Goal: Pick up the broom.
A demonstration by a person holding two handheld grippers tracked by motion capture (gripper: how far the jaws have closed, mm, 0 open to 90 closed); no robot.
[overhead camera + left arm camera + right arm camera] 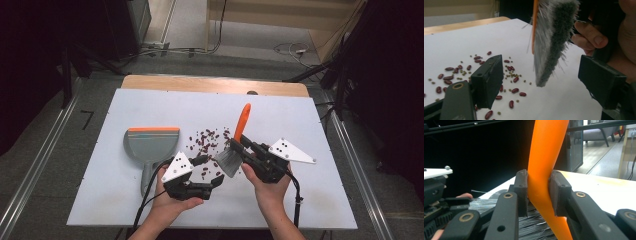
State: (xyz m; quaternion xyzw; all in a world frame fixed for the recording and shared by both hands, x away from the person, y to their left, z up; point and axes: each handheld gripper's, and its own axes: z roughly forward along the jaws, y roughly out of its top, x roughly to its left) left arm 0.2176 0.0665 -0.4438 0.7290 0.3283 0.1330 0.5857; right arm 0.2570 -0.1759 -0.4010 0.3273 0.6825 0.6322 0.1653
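Right gripper view, right hand-held gripper [537,195] clamped on brush [544,157] handle, left hand-held gripper [544,82] wide apart

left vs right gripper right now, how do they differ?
The right gripper is shut on the brush, jaws clamping its orange handle; the left gripper is open and holds nothing. The right one carries the brush tilted above the table, while the left one's jaws point toward the bristles, with scattered beans beyond. Both are black, hand-held, and topped by a grey three-cornered plate.

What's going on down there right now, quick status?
Right gripper clamps brush by its orange handle. Left gripper open, empty. Beans scattered beside dustpan. Nothing blocking.
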